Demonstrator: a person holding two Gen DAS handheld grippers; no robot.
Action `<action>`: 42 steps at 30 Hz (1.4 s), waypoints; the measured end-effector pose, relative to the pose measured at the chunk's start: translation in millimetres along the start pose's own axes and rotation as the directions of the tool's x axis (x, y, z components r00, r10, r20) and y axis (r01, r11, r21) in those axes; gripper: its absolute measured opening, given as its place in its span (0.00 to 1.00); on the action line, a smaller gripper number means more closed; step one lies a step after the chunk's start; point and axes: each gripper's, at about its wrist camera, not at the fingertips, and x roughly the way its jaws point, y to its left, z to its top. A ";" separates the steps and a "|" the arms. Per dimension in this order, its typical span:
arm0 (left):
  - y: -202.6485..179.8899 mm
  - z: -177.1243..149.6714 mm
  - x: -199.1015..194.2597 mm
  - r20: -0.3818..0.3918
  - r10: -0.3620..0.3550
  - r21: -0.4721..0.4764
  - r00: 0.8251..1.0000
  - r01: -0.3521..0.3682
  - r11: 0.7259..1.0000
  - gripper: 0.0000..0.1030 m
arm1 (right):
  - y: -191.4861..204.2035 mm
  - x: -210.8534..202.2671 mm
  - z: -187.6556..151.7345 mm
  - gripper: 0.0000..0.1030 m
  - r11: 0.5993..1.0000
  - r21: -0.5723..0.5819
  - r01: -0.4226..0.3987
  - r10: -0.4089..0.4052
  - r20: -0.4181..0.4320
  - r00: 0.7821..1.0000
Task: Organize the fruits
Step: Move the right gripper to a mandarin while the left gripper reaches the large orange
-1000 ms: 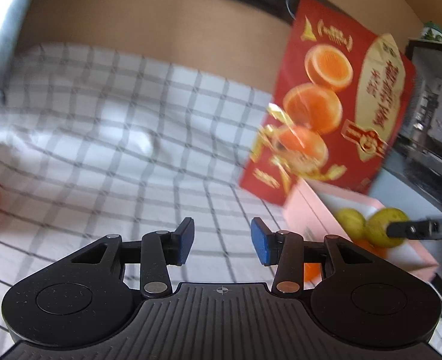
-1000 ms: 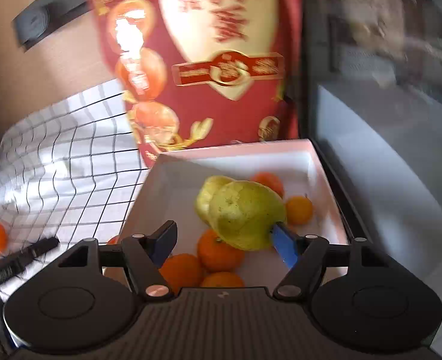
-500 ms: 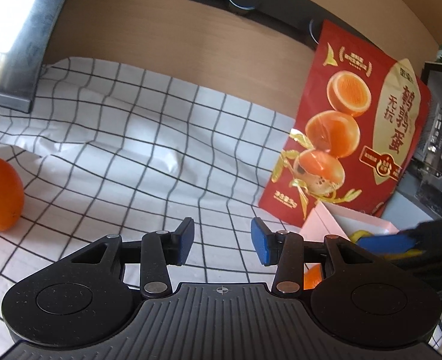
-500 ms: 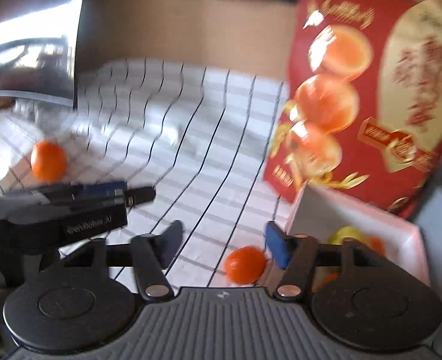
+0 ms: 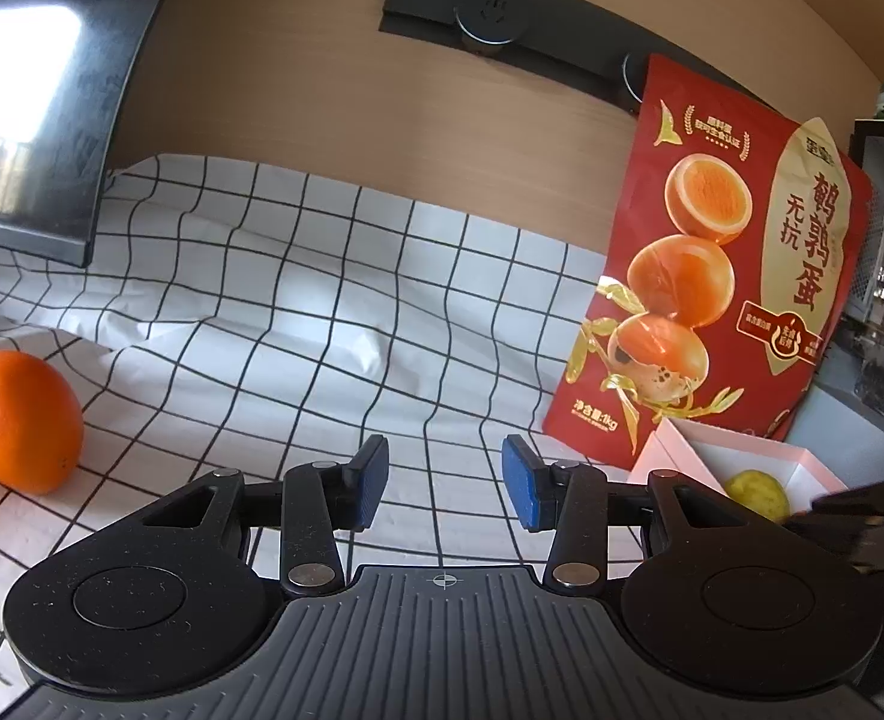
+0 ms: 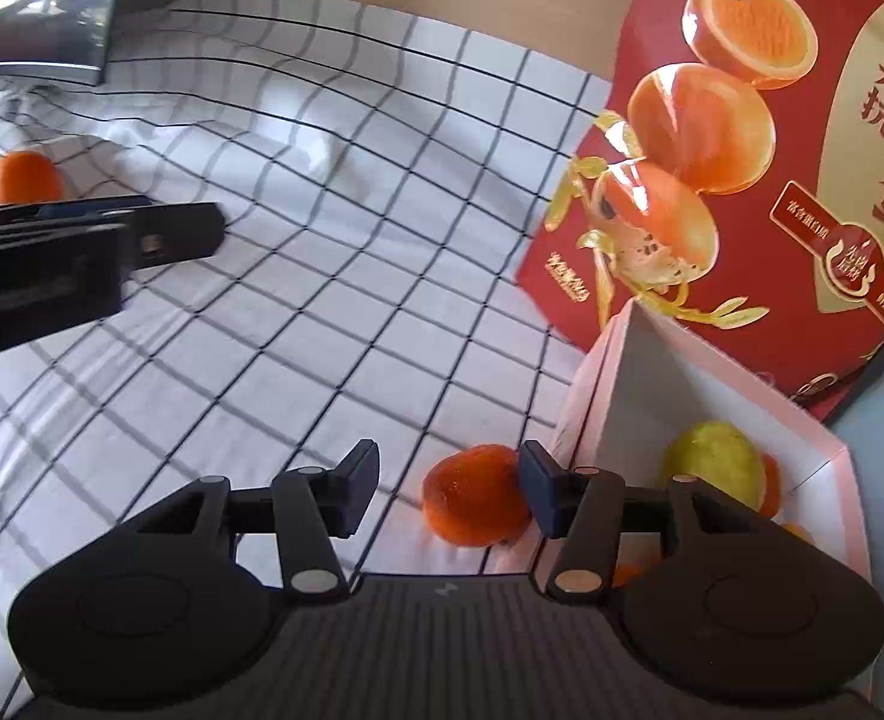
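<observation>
A small orange [image 6: 475,495] is seen low in the frame, on the checked cloth [image 6: 333,276] beside the pink box [image 6: 634,378]. The right gripper [image 6: 449,492] is spread around it, untouching; the left gripper [image 5: 445,483] is spread, empty.

Ahead of your left hand-held gripper [image 5: 445,489] the checked cloth [image 5: 297,324] lies bare from 10 to 12 o'clock. An orange [image 5: 21,420] sits at 9, the red bag [image 5: 724,276] stands at 2, and the pink box [image 5: 736,450] blocks 3. Before your right hand-held gripper [image 6: 448,489], a mandarin [image 6: 472,504] lies just inside the right finger, box wall beside it.
</observation>
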 end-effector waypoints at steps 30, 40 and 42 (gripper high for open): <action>9.8 -0.4 1.2 -0.009 0.012 -0.037 1.000 -0.012 0.999 0.45 | 28.6 -50.1 -55.6 0.37 0.993 0.042 -0.108 0.099 0.179 0.979; 105.0 42.1 -39.2 0.116 0.292 -0.251 0.949 -0.257 0.933 0.45 | 19.4 -58.2 -86.6 0.37 0.985 0.051 -0.165 0.151 0.207 0.967; 129.5 48.1 -37.8 0.080 0.339 -0.293 0.937 -0.303 0.907 0.45 | 15.1 -57.2 -86.9 0.37 0.979 0.078 -0.189 0.170 0.205 0.964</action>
